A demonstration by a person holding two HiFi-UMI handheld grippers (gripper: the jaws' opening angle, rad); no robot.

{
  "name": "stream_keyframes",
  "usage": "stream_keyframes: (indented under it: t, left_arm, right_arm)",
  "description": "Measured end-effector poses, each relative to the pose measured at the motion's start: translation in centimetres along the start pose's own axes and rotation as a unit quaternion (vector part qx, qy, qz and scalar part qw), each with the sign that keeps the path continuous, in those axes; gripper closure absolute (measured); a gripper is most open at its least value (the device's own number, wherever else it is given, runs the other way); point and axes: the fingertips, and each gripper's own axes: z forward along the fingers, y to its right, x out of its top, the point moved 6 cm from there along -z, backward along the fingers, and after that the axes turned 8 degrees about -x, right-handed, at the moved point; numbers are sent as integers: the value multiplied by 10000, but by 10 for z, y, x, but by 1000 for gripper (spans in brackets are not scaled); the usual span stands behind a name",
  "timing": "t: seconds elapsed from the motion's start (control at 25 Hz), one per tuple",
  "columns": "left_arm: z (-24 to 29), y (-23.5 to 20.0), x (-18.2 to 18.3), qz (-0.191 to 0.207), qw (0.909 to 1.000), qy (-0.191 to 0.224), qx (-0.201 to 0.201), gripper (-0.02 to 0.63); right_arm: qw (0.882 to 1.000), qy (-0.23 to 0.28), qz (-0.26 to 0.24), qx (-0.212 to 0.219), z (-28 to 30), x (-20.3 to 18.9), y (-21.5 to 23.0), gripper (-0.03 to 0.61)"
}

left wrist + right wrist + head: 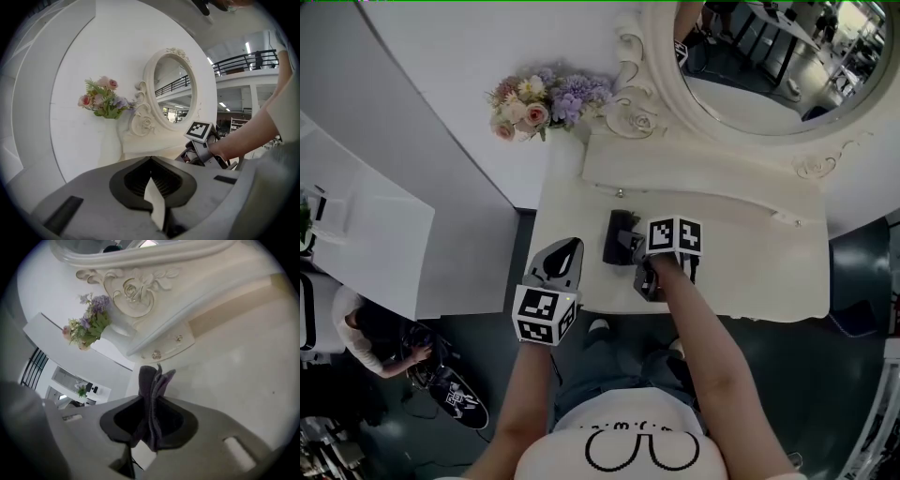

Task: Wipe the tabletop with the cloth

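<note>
Right gripper [152,420]: clamped on the dark cloth [152,383], folds bunched between its jaws.
Cloth: mid-tabletop [750,272], seemingly touching it, though that's hard to call.
Left gripper [153,197]: jaws together, empty, at the near-left edge.
Far left: flowers [542,101].

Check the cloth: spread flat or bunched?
Bunched: the cloth stands in folds, pinched between the right gripper's jaws.

Grey left gripper [563,255] and right gripper [628,246] carry black-and-white marker cubes [546,314] (square-patterned); the T-shirt [581,448] is white, black-printed.
</note>
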Motion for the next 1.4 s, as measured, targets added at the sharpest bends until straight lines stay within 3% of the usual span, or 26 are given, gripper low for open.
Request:
stream_keyframes:
  t: [0.56, 0.72, 0.88, 0.96, 1.08, 1.16, 1.24, 1.32, 1.4]
  left_arm:
    - [61, 137, 3, 185, 9985, -194, -482, 615]
    - [77, 170, 6, 262, 9979, -171, -566, 615]
    - [94, 206, 20, 415, 9964, -9, -740, 615]
    - [102, 223, 28, 468, 9954, 104, -832, 615]
    - [110, 246, 40, 552, 9937, 273, -934, 615]
    - [116, 260, 46, 625, 9925, 375, -984, 615]
    - [122, 271, 52, 677, 9913, 471, -1027, 615]
    - [128, 282, 53, 713, 9905, 518, -1057, 615]
    - [133, 293, 52, 724, 9900, 529, -1085, 615]
  right_arm:
    - [9974, 523, 433, 233, -133, -10, 114, 495]
    - [9917, 1137, 438, 407, -190, -8, 141, 495]
    - [9770, 2112, -2, 292, -267, 1, 158, 495]
    - [9622, 2702, -326, 127, -308, 5, 166, 495]
    - [9310, 3545, -813, -298, -363, 2, 177, 494]
    - [9028, 4070, -1212, -685, -397, -4, 186, 494]
    - [8671, 4511, -1765, -1162, -426, -13, 196, 494]
    - [8321, 4775, -2268, -1677, -451, -25, 210, 494]
    - [8082, 4854, -2540, -2163, -474, -35, 230, 494]
